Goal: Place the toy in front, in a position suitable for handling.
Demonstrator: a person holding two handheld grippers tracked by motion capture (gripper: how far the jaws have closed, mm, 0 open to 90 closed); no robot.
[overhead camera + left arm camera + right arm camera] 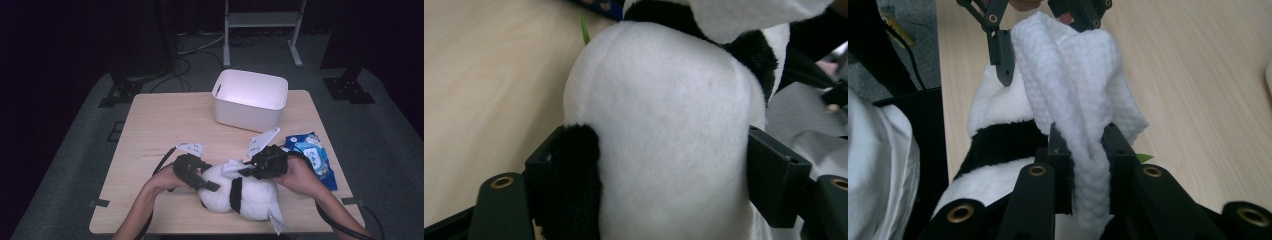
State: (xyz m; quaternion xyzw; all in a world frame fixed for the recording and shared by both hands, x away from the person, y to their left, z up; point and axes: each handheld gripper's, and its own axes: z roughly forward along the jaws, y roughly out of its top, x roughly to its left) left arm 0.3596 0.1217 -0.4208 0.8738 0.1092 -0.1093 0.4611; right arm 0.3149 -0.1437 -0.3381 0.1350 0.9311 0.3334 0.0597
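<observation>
The stuffed panda [240, 192] lies on the table [165, 125] at its near edge, its long axis running left to right between the two hands. The left gripper [197, 175] comes at its left end from the side, and its jaws straddle the round white head with the pads pressed against the plush (one pad sits right on a black ear), so I judge it grasping the panda. The right gripper [1082, 150] hangs over the middle of the toy, clenched on a folded white cloth [1073, 85] that drapes onto the fur. The wipe likely runs along the body toward the left gripper, which is already close to the cloth's far end. The white bin [250, 97] stands well apart, behind.
</observation>
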